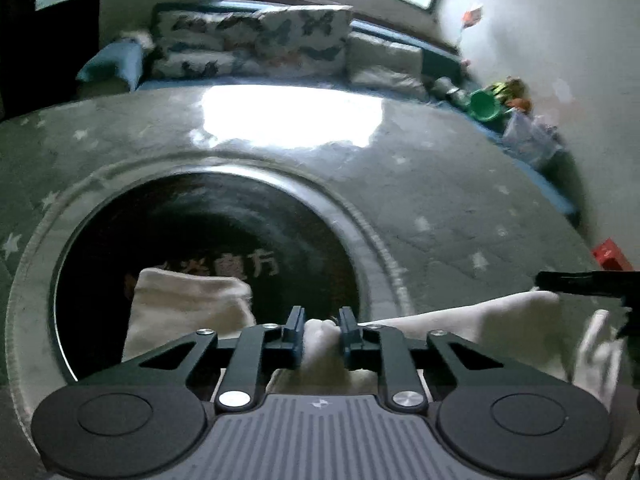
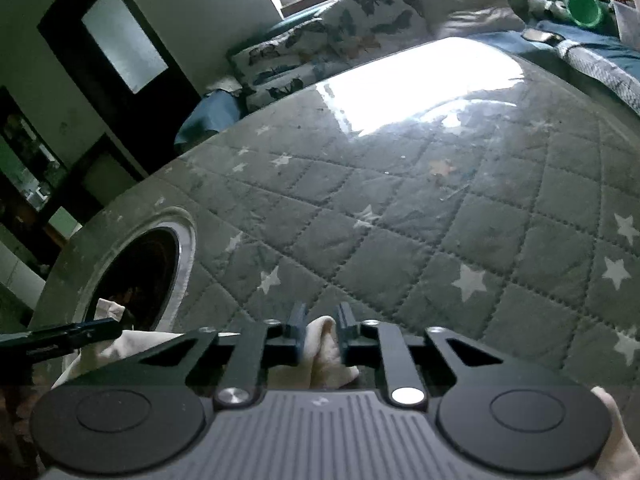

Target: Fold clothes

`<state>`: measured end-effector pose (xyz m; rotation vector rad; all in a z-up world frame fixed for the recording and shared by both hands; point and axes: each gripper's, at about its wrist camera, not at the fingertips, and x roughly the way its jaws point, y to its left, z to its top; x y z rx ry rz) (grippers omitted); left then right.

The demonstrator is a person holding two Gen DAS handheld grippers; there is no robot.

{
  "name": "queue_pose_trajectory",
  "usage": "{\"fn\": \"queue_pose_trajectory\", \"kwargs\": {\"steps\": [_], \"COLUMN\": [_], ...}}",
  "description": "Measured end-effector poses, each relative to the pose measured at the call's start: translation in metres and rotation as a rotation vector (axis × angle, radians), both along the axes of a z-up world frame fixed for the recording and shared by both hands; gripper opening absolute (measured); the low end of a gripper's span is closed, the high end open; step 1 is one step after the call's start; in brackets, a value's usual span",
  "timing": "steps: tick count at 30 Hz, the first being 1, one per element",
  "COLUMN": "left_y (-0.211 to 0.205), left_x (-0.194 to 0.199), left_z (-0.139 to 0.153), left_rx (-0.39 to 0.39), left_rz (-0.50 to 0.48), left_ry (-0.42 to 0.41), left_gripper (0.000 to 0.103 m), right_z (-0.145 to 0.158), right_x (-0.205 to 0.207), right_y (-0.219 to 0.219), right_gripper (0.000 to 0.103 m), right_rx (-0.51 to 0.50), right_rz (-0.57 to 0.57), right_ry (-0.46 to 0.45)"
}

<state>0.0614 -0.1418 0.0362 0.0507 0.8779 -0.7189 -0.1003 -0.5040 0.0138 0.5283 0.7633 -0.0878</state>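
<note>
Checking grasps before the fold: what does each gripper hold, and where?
Both grip the cream garment: left gripper pinches a bunched fold, right gripper another bunched edge.

Cream garment [image 1: 188, 304] mostly hidden beneath left claw [image 1: 321, 330]; bottom edge cuts it. Lettering [image 1: 244, 266] in dark round inset blurred, unreadable.

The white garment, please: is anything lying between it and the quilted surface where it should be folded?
Nothing visible does. The left claw and right claw each grip a bunch of the white garment, and the star-patterned quilted cover ahead looks bare; only the dark round opening lies at its left.
</note>
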Motion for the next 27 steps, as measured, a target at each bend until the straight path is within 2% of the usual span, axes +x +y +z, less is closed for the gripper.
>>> {"fn": "queue_pose_trajectory", "kwargs": {"steps": [5,9,13,19,21,23,24,26,27], "left_y": [0.015,0.029,0.038,0.046,0.048,0.051,0.052,0.054,0.054], "left_x": [-0.028,-0.067,-0.11,-0.143,-0.146,-0.145,-0.144,-0.138,-0.134], "left_z": [0.019,0.029,0.024,0.004,0.008,0.018,0.023,0.032,0.034], "left_rx": [-0.091,-0.146,-0.126,-0.012,-0.019,-0.054,-0.07,-0.086,-0.089], "left_rz": [-0.086,-0.204,-0.347,-0.468,-0.48,-0.476,-0.472,-0.425,-0.391], "left_ry": [-0.055,-0.084,-0.097,-0.081,-0.087,-0.102,-0.114,-0.136,-0.136], "left_gripper": [0.017,0.017,0.017,0.021,0.032,0.039,0.047,0.053,0.053], "right_z": [0.007,0.019,0.025,0.018,0.017,0.019,0.021,0.026,0.028], "right_x": [-0.013,-0.03,-0.048,-0.073,-0.077,-0.079,-0.08,-0.08,-0.079], "right_y": [-0.001,0.0,0.005,0.017,0.019,0.018,0.017,0.013,0.011], "right_gripper": [0.01,0.01,0.01,0.01,0.011,0.013,0.013,0.014,0.015], "right_rx": [0.014,0.006,-0.025,-0.096,-0.117,-0.114,-0.112,-0.103,-0.097], "right_rz": [0.027,0.077,0.14,0.242,0.261,0.259,0.255,0.237,0.228], "right_ry": [-0.048,-0.082,-0.073,0.019,0.038,0.037,0.034,0.014,0.004]}}
